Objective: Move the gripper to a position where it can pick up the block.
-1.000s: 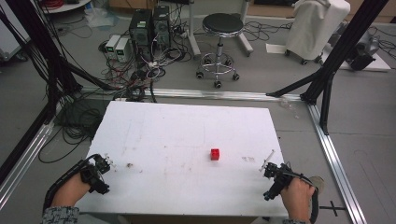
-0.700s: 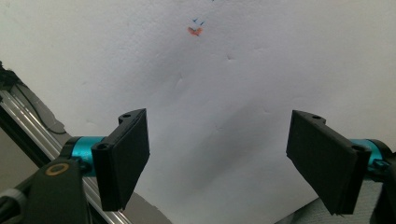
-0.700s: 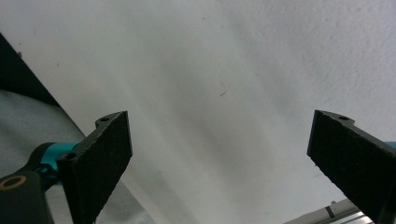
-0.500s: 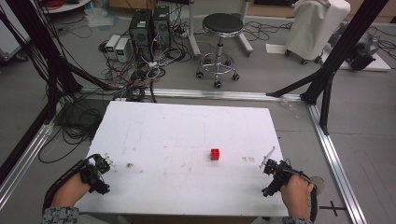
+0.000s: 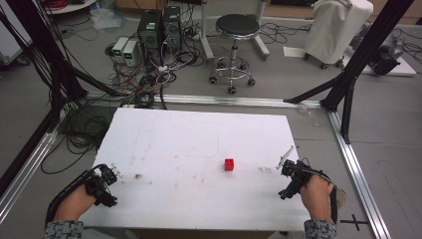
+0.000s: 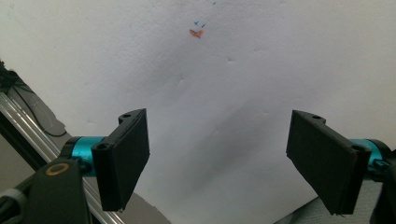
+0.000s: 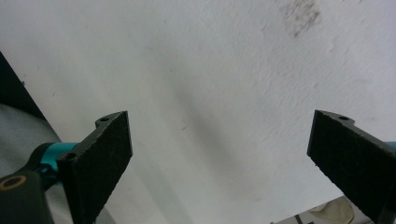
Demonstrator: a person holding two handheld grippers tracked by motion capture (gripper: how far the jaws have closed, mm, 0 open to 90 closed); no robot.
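A small red cube sits on the white table, right of centre. My left gripper rests near the table's front left corner, held by a hand. Its own view shows my left gripper open, jaws wide apart over bare white surface with a small orange and blue mark ahead. My right gripper is held at the front right, to the right of the cube and apart from it. Seen from its own camera, my right gripper is open with nothing between its jaws.
A small brown smudge marks the table near the left gripper. Aluminium rails frame the table. Behind it stand a black stool, computer boxes with tangled cables, and a white-covered object.
The right hand and gripper have shifted slightly toward the table's centre. The left gripper and the red cube have not moved.
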